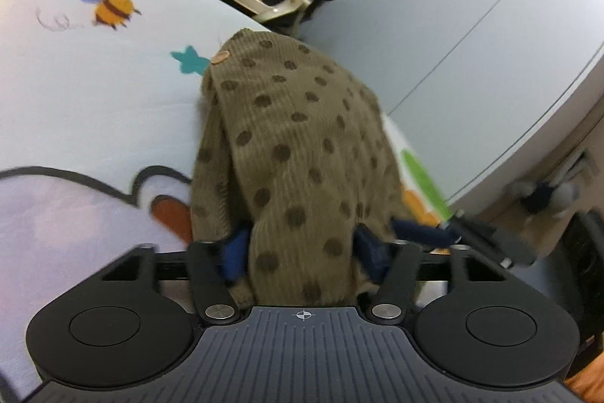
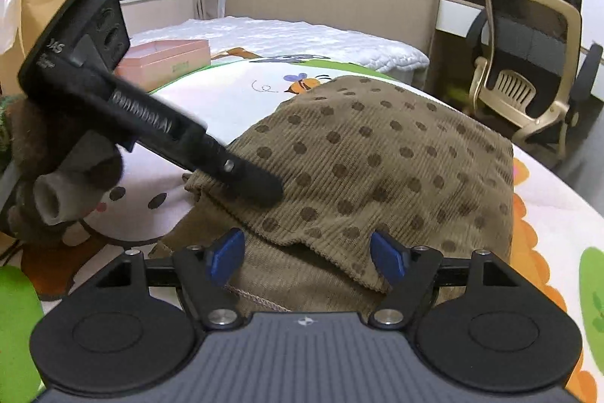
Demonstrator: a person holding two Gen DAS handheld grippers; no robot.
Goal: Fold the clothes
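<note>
The left gripper [image 1: 302, 248] clamps a fold of the brown dotted garment [image 2: 377, 161] — spread on the cartoon-print bedspread [image 1: 94, 93] — while the right gripper [image 2: 307, 255] stands open over its hem.

The garment [image 2: 377, 169] lies on the bed [image 2: 226, 93], near its right edge. A box [image 2: 166, 61] sits toward the far left; a chair [image 2: 528, 74] stands beyond the right edge.

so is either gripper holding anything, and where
The left gripper pinches a bunched fold of the garment near its edge; the right gripper is open over the hem, holding nothing.
</note>
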